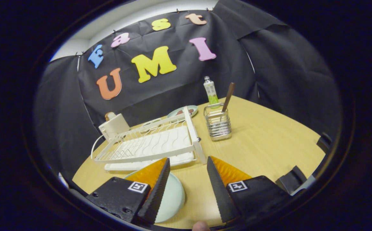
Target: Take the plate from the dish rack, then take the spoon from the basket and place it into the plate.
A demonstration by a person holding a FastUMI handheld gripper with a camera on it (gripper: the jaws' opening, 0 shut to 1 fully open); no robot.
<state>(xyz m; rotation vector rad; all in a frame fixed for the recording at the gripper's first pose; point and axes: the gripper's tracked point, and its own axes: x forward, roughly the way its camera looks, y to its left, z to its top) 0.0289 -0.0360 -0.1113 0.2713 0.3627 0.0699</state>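
A pale green plate [172, 199] lies flat on the wooden table [269, 144], partly under my left finger [155, 189]. My gripper [188, 164] stands open above the table with nothing between its fingers. Just beyond the fingers is the white wire dish rack [154, 141], with no plate standing in it. To the rack's right stands a metal wire basket [218, 125], and a spoon with a brown wooden handle [228, 96] stands upright in it, bowl down.
Behind the basket stands a small green-and-white bottle [210, 90]. A second pale plate [183, 112] with dark bits on it lies behind the rack. A white box-like object [114, 125] sits at the rack's far left. A fingertip [200, 226] shows near me.
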